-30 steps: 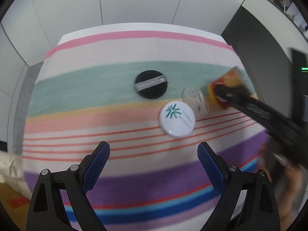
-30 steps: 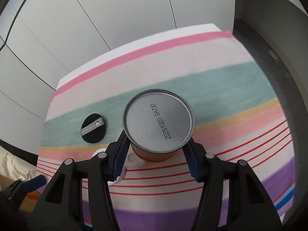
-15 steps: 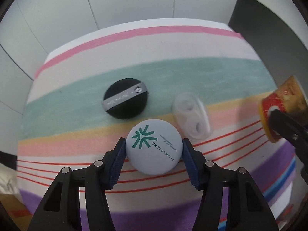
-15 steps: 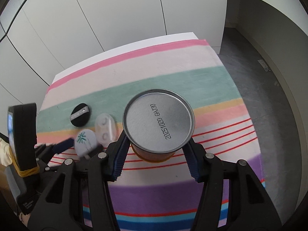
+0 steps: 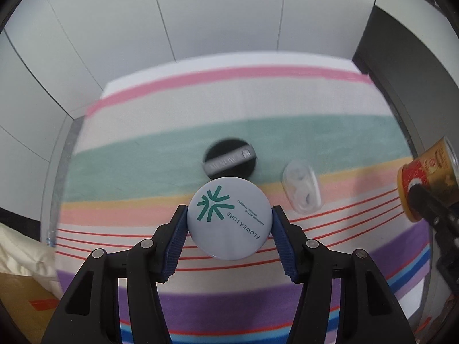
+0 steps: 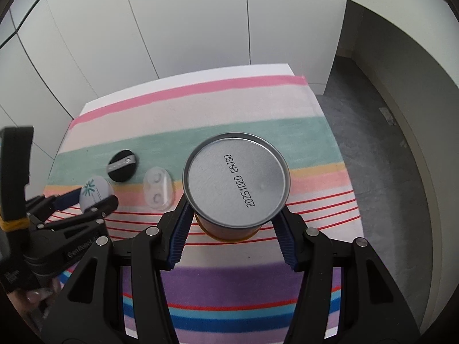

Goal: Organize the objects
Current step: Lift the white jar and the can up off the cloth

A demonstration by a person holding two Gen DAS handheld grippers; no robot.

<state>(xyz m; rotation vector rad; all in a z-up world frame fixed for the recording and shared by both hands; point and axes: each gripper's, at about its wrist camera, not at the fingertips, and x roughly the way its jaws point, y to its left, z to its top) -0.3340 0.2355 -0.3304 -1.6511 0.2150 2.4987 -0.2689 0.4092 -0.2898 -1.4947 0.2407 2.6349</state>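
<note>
Item one: round white compact case (image 5: 229, 217) with a teal star logo and the lettering "FLOWER LURE", lid facing the camera. It sits pinched at its edge between the blue ribbed pads (image 5: 175, 240) of the left gripper (image 5: 229, 218), held over the red-lined band of the striped multicolour tablecloth (image 5: 287, 109). In the right wrist view the same case (image 6: 94, 189) shows at the left, raised off the cloth, with the left gripper (image 6: 96, 193) reaching in from the left edge at a low angle.

Item two: cylindrical tin can (image 6: 236, 183) with a plain silver end stamped "20251020 GAJ30" and an orange-gold side. The right gripper (image 6: 233, 215) clamps it by the sides, silver end toward the camera, above the pink and red-lined stripes. The left wrist view shows its red and gold label (image 5: 424, 177) at the far right edge.

Item three: black round puff (image 5: 229, 159) with a grey strap, lying flat on the green stripe, just beyond the white case.

Item four: clear oval plastic case (image 5: 301, 190) lying on the yellow and pink stripes, between the puff and the can.
</note>
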